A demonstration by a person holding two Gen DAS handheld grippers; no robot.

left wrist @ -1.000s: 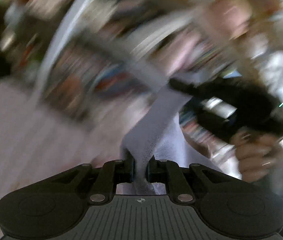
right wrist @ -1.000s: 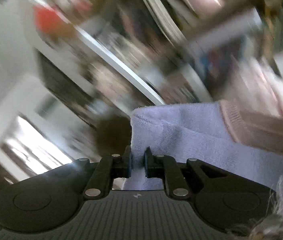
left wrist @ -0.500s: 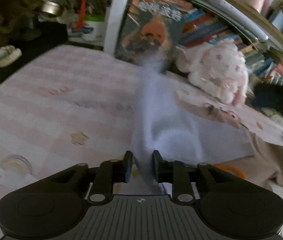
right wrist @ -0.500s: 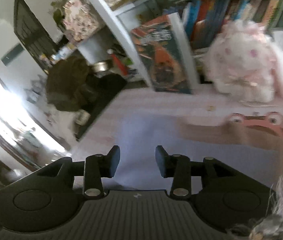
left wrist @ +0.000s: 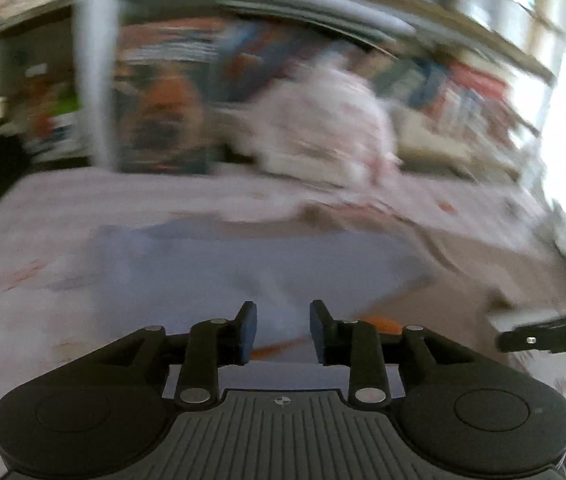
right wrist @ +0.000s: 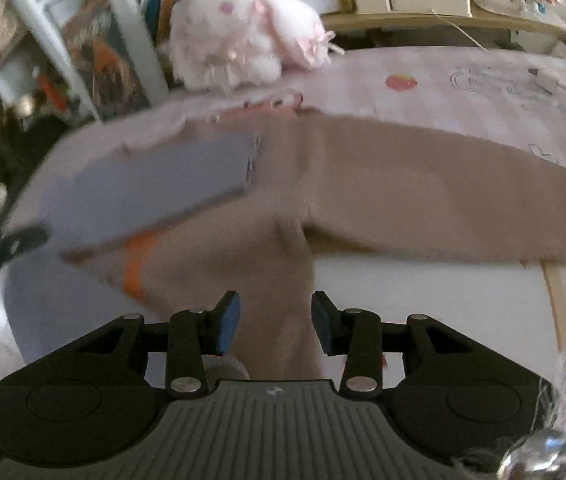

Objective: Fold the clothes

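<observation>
A pale lavender garment (left wrist: 251, 264) lies flat on the pink bed cover, just ahead of my left gripper (left wrist: 283, 330), which is open and empty above it. In the right wrist view the same lavender piece (right wrist: 171, 176) rests at the left, partly on a tan brown garment (right wrist: 403, 184) with an orange mark (right wrist: 133, 268). My right gripper (right wrist: 275, 326) is open and empty over the tan garment. The left wrist view is blurred by motion.
A fluffy pink-white plush toy (right wrist: 243, 28) sits at the far side of the bed against shelves of books (right wrist: 131, 52). The pink bed cover (right wrist: 463, 80) stretches to the right. The other gripper's tip (left wrist: 551, 334) shows at the right edge.
Both grippers held the lavender garment up, then opened and let it drop onto the bed. Both have drawn back and swung, the right one toward the tan garment.
</observation>
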